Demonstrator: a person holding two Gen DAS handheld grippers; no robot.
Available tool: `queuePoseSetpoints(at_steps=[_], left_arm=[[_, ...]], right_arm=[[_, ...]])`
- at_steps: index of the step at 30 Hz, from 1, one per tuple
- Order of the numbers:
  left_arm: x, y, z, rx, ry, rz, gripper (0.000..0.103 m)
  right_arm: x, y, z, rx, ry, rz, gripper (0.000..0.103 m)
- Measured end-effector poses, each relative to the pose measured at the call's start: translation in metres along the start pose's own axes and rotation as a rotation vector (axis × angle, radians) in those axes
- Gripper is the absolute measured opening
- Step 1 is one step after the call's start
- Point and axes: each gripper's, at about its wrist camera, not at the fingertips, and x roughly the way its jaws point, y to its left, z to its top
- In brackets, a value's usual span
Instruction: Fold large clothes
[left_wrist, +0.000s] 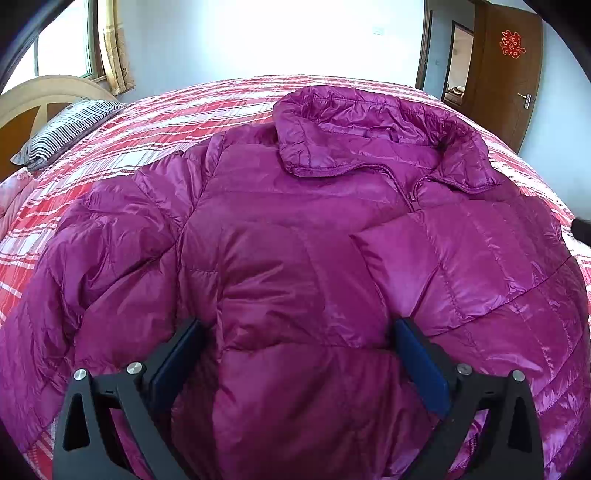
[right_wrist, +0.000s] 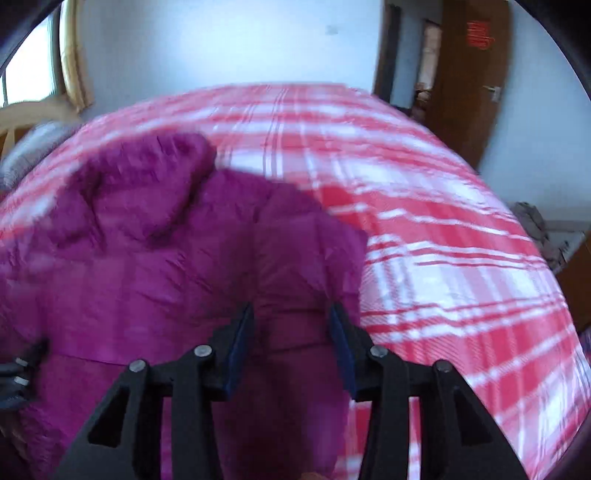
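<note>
Only legible mark: red double-happiness character 囍 (left_wrist: 511, 44) stuck on the brown wooden door (left_wrist: 506, 107), left wrist view. Right wrist view shows the same red sticker (right_wrist: 480, 35), too blurred to read. No other text, labels or numbers.

A bed (left_wrist: 207, 110) carried everything, covered with a red, pink and white plaid sheet (right_wrist: 424, 236). A purple puffer jacket (left_wrist: 295, 236) lay spread front-up directly on the sheet, its collar toward the far edge of the bed and its hem toward the near edge. A sleeve lay folded across its chest. A striped pillow (left_wrist: 62, 133) rested at the far left corner, against the headboard (left_wrist: 40, 92). Pale pink bedding (left_wrist: 14, 195) lay at the left edge, near the pillow.
</note>
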Motion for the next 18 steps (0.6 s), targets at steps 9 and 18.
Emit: queuePoseSetpoints(at_steps=[9, 18], left_arm=[[0.0, 0.001, 0.001, -0.004, 0.005, -0.009, 0.102], [0.0, 0.002, 0.0, -0.003, 0.005, -0.01, 0.102]], right_arm=[[0.006, 0.075, -0.025, -0.11, 0.044, 0.075, 0.055], [0.027, 0.073, -0.05, -0.111, 0.029, 0.052, 0.056]])
